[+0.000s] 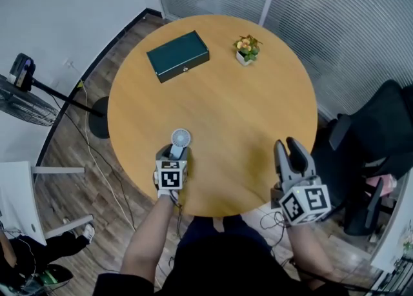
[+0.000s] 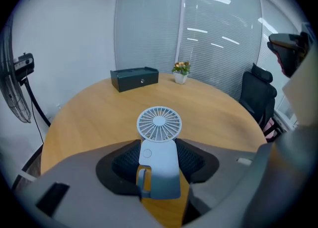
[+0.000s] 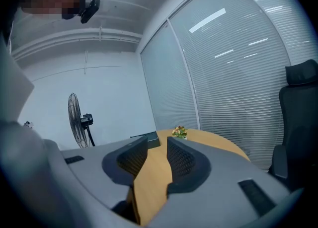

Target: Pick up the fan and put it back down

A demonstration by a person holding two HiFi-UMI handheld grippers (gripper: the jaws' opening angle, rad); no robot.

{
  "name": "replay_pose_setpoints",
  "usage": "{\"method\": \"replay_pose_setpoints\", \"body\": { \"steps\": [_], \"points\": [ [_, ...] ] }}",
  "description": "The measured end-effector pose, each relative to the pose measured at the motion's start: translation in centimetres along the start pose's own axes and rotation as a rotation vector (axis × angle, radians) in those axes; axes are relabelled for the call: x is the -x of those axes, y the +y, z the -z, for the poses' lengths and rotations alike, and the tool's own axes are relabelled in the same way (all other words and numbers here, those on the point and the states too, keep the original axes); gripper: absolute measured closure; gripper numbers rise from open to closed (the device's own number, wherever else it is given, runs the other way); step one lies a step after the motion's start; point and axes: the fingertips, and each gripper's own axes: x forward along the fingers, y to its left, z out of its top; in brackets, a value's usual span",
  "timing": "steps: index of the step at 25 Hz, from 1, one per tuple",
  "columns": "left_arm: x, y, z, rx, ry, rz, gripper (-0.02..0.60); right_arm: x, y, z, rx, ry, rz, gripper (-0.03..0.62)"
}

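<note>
A small pale-blue handheld fan [image 1: 181,138] with a round white grille stands upright near the table's front edge. My left gripper [image 1: 179,153] is shut on it. In the left gripper view both black pads press the sides of the fan [image 2: 159,142] body, with the grille sticking out above the left gripper [image 2: 159,156]. I cannot tell whether its base still touches the round wooden table [image 1: 232,101]. My right gripper [image 1: 290,149] hovers over the table's front right, open. Only bare tabletop shows between the right gripper [image 3: 158,155] pads.
A dark green box [image 1: 178,55] and a small potted plant [image 1: 246,49] sit at the table's far side. A floor fan on a stand [image 1: 22,98] is at the left, a black office chair [image 1: 381,133] at the right. Glass walls with blinds lie behind.
</note>
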Motion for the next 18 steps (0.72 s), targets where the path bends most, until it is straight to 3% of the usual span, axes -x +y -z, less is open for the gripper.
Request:
{"method": "replay_pose_setpoints", "body": {
  "steps": [5, 18],
  "points": [
    [3.8, -0.6, -1.8, 0.091, -0.105, 0.046, 0.367, 1.8, 0.5, -0.6, 0.0, -0.026, -0.003, 0.471],
    [16.1, -4.9, -7.8, 0.195, -0.384, 0.168, 0.367, 6.1, 1.0, -3.2, -0.019, -0.105, -0.029, 0.485]
  ]
}}
